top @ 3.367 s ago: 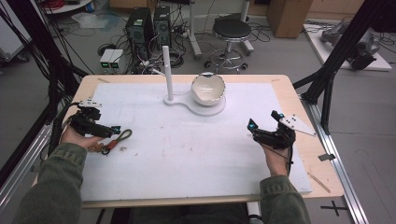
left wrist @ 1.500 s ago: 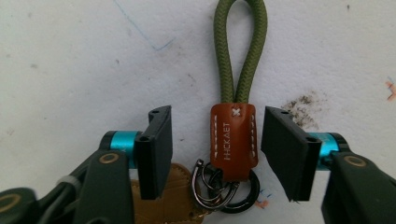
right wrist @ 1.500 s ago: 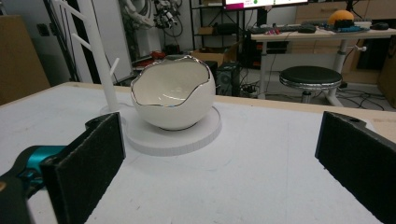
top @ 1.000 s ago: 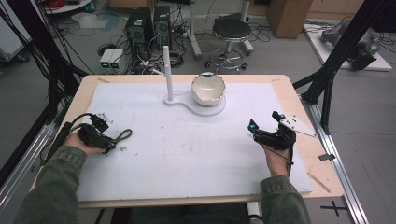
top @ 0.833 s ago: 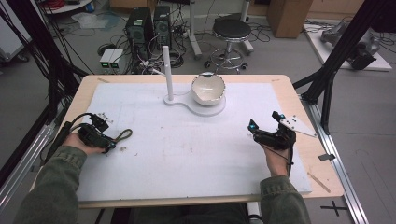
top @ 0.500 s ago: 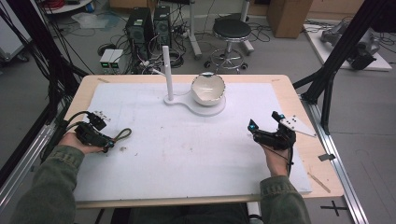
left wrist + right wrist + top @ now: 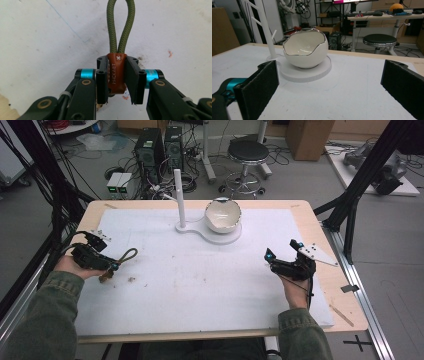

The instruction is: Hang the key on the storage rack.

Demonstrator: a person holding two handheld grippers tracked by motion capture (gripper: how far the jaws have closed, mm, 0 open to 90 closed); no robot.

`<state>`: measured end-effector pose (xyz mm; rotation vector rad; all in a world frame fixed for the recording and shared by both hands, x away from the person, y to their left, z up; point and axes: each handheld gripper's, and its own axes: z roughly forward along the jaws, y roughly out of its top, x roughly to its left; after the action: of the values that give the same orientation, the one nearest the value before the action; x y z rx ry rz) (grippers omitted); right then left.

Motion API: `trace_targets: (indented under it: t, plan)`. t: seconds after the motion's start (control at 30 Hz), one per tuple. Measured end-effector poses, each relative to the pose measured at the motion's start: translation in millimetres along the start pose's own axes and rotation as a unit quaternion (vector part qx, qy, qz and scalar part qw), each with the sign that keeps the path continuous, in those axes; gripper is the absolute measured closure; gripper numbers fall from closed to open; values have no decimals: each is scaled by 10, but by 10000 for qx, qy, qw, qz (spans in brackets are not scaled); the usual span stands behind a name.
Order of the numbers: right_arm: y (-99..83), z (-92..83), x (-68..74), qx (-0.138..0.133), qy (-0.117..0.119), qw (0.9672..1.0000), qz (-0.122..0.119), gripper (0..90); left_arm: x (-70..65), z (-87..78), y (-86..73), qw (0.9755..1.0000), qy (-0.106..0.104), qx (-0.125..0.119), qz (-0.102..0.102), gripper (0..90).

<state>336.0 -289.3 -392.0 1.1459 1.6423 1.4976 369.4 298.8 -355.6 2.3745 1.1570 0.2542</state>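
An olive-green cord loop (image 7: 120, 27) with a brown leather tag (image 7: 116, 75) hangs in my left gripper (image 7: 117, 82), whose jaws are shut on the tag. In the high view the left gripper (image 7: 107, 265) sits at the table's left, a little above the mat, and the cord loop (image 7: 127, 255) sticks out to its right. My right gripper (image 7: 281, 249) rests at the right of the mat, open and holding nothing. Ahead of the right gripper (image 7: 332, 82) stands a white eggshell-shaped bowl (image 7: 305, 48) on a round white base (image 7: 307, 73).
A white post with pegs (image 7: 177, 195) rises beside the bowl (image 7: 223, 214) at the back middle. A white mat (image 7: 200, 285) covers the wooden table (image 7: 345, 295). Small brown specks (image 7: 132, 279) lie near the left gripper. A stool (image 7: 248, 152) and computer towers stand behind the table.
My left gripper has risen off the mat with the cord loop in its jaws. The right gripper has stayed put.
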Motion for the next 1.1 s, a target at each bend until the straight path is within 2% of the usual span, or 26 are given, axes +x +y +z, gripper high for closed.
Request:
trace_targets:
  t: [0.13,0.3,0.4,0.6,0.73,0.9,1.1]
  plan:
    - [-1,-1,-3,5,16,10000,1,6,11,-96,63,9999,-31,-97,2,720]
    - [-1,-3,-4,4,13,10000,3,6,41,-196,119,9998,-29,-188,-94,720]
    - [0,-8,-7,14,21,10000,24,6,43,-262,154,9992,-31,-343,-202,722]
    - [-7,-37,-39,-45,-58,9999,110,6,60,-382,219,9970,-13,-686,-368,725]
    - [-8,-51,-55,-59,-62,9999,133,6,77,-447,275,9961,-8,-792,-382,725]
    - [-14,-57,-64,-58,-83,9998,157,6,91,-533,371,9936,-86,-1029,-452,725]
    - [-23,-80,-81,-72,-122,9997,210,6,97,-602,490,9918,-57,-1177,-492,725]
